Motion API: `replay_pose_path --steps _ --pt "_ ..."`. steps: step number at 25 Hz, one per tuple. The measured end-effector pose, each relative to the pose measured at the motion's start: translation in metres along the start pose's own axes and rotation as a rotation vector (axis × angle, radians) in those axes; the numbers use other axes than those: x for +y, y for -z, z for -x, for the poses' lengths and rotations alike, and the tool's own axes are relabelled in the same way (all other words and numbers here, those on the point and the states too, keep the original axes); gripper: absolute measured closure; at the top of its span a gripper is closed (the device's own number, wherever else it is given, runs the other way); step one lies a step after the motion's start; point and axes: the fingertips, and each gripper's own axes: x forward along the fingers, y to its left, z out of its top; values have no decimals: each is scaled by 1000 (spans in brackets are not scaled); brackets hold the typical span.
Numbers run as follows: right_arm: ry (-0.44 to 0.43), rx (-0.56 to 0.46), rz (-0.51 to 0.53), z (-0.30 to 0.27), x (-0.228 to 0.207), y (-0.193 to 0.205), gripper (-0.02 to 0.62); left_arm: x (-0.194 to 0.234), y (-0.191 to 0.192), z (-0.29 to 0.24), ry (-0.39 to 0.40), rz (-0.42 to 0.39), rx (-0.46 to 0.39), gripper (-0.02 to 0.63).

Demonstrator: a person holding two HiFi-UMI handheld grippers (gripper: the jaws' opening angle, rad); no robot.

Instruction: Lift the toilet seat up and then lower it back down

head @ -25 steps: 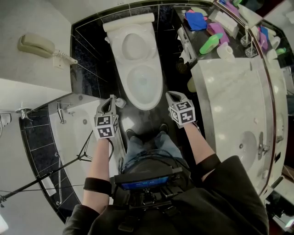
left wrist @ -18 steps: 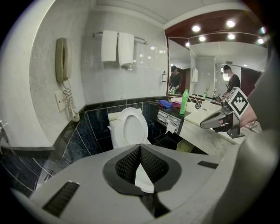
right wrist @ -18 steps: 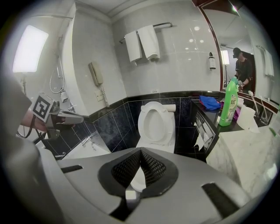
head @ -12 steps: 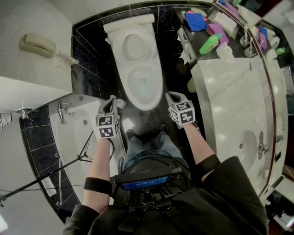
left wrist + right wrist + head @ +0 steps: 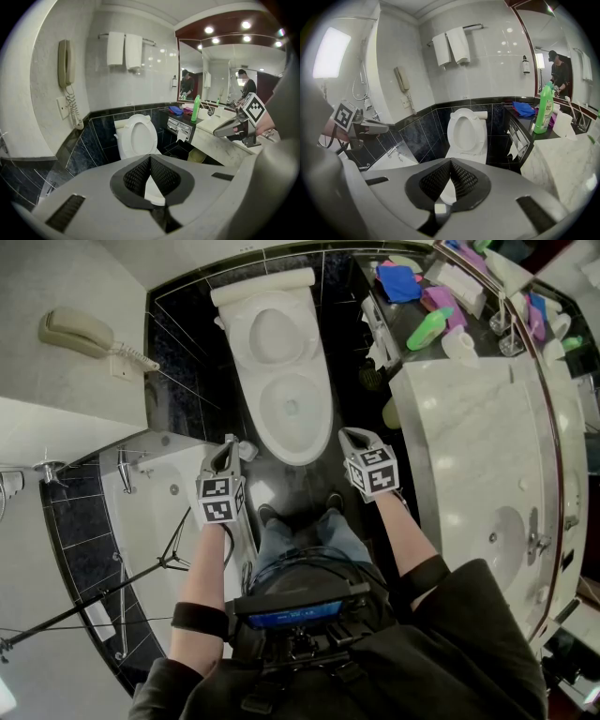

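The white toilet point(image 5: 292, 409) stands against the black tiled wall, with its seat point(image 5: 272, 334) raised upright against the tank. The raised seat ring also shows in the left gripper view point(image 5: 143, 136) and the right gripper view point(image 5: 466, 129). My left gripper point(image 5: 230, 446) hovers just off the bowl's front left rim, shut and empty. My right gripper point(image 5: 349, 437) hangs off the front right rim, also shut with nothing between its pads. Neither touches the toilet. Each gripper shows in the other's view: the right gripper point(image 5: 225, 131) and the left gripper point(image 5: 377, 126).
A marble vanity counter point(image 5: 478, 446) with a sink point(image 5: 511, 531) runs along the right. Bottles and cloths crowd its far end, among them a green bottle point(image 5: 429, 329). A bathtub point(image 5: 159, 512) lies at left, under a wall phone point(image 5: 70, 332). Toilet paper rolls point(image 5: 380, 334) hang right of the toilet.
The left gripper has drifted very slightly to the right. Everything else stands as before.
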Motion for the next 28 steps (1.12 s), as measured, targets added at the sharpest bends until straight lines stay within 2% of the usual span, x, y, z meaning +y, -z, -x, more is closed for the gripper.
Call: replay_pose_path --steps 28 --pt "-5 20 8 -1 4 3 591 -8 3 2 13 -6 5 598"
